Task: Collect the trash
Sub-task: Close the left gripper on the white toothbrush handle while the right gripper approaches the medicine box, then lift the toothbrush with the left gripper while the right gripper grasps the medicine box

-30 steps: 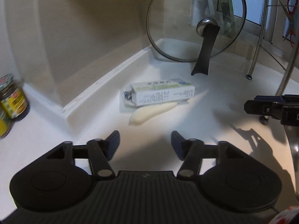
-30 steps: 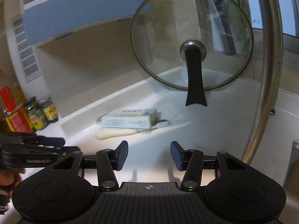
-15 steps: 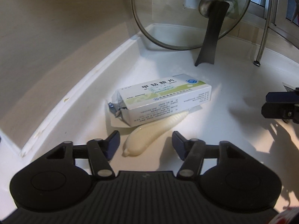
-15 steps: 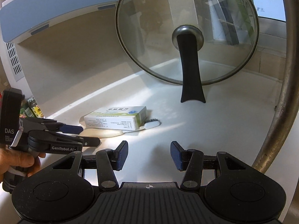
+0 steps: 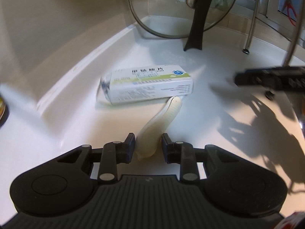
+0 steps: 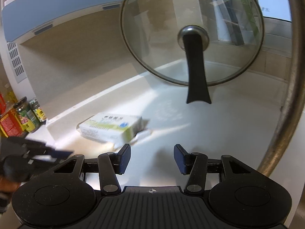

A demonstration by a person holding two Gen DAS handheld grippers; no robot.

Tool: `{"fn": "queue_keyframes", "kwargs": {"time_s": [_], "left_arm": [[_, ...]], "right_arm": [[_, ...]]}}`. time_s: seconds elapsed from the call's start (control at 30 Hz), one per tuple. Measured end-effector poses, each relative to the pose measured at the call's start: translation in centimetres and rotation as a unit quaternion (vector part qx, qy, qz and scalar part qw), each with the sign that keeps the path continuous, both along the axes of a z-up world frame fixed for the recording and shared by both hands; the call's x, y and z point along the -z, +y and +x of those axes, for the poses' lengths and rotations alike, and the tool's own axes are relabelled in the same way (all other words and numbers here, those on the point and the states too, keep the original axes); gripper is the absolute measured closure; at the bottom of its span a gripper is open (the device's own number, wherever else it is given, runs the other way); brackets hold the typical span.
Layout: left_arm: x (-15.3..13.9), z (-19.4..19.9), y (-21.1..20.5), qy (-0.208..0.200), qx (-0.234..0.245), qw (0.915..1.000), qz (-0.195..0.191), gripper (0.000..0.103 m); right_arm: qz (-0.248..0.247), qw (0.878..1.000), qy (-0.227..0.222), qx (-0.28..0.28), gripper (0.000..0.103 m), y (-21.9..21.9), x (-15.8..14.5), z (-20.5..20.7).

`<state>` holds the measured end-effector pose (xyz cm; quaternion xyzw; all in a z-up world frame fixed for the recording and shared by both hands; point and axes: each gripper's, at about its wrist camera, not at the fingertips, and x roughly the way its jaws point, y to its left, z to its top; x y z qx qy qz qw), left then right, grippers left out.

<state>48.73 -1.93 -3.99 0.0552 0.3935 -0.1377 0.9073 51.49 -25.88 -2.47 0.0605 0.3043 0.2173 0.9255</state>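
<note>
A pale cream peel strip (image 5: pixel 158 127) lies on the white counter (image 5: pixel 219 133), its far end touching a white and green medicine box (image 5: pixel 150 85). My left gripper (image 5: pixel 148 147) has its jaws narrowed around the near end of the strip; contact is not clear. It shows blurred at the left of the right wrist view (image 6: pixel 38 152). The box also shows in the right wrist view (image 6: pixel 112 127). My right gripper (image 6: pixel 152 157) is open and empty, just right of the box, and shows at the right of the left wrist view (image 5: pixel 270 78).
A glass pot lid (image 6: pixel 192 32) with a black handle leans upright at the back corner. Sauce jars (image 6: pixel 28 116) stand at the left. A metal rack leg (image 5: pixel 251 19) and a thick metal pole (image 6: pixel 286 95) rise at the right. A raised counter ledge (image 5: pixel 66 87) runs along the wall.
My left gripper moved forward over the peel strip and its jaws narrowed around it. The strip swung its near end toward me. My right gripper moved closer to the box.
</note>
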Motion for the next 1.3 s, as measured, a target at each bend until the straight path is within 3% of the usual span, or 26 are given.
{"fn": "queue_keyframes", "kwargs": {"time_s": [0.23, 0.27, 0.33, 0.37, 0.6, 0.7, 0.83, 1.03, 1.07, 1.13, 1.3], "left_arm": [[-0.4, -6.7, 3.5, 0.012, -0.055, 0.9983, -0.017, 0.076], [-0.5, -7.6, 4.1, 0.014, -0.065, 0.9975, -0.024, 0.076], [-0.5, -9.2, 4.9, 0.016, -0.08, 0.9962, -0.03, 0.076], [-0.6, -10.0, 5.1, 0.015, -0.084, 0.9959, -0.029, 0.076], [-0.8, -13.0, 7.9, 0.015, -0.122, 0.9917, -0.036, 0.076], [-0.8, -13.0, 8.5, 0.017, -0.121, 0.9915, -0.046, 0.076], [-0.8, -12.3, 8.1, 0.015, -0.108, 0.9935, -0.033, 0.076], [-1.3, -10.1, 6.2, -0.001, -0.065, 0.9978, -0.012, 0.075], [-1.3, -9.6, 5.7, -0.001, -0.057, 0.9984, -0.008, 0.075], [-1.0, -8.6, 4.9, 0.001, -0.04, 0.9992, -0.001, 0.075], [-0.1, -6.8, 3.6, 0.006, -0.012, 0.9998, 0.016, 0.075]], "right_arm": [[-0.004, 0.996, -0.013, -0.084, 0.052, 3.6, -0.4, 0.2], [-0.004, 0.995, -0.013, -0.099, 0.05, 4.3, -0.4, 0.3], [-0.002, 0.993, -0.015, -0.118, 0.027, 5.7, -0.5, 0.4], [0.0, 0.992, -0.014, -0.125, 0.024, 6.5, -0.6, 0.4], [-0.052, 0.983, -0.018, -0.176, 0.018, 11.9, 0.5, 2.1], [-0.087, 0.979, -0.025, -0.183, 0.017, 13.6, 1.0, 3.3], [-0.122, 0.97, -0.013, -0.209, 0.016, 14.8, 2.0, 5.2], [-0.118, 0.966, 0.028, -0.227, 0.017, 14.8, 3.0, 7.9], [-0.117, 0.966, 0.027, -0.229, 0.017, 14.7, 3.0, 8.0], [-0.118, 0.965, 0.025, -0.234, 0.029, 14.5, 2.9, 7.9], [-0.128, 0.964, 0.011, -0.233, 0.03, 14.0, 2.8, 7.0]]}}
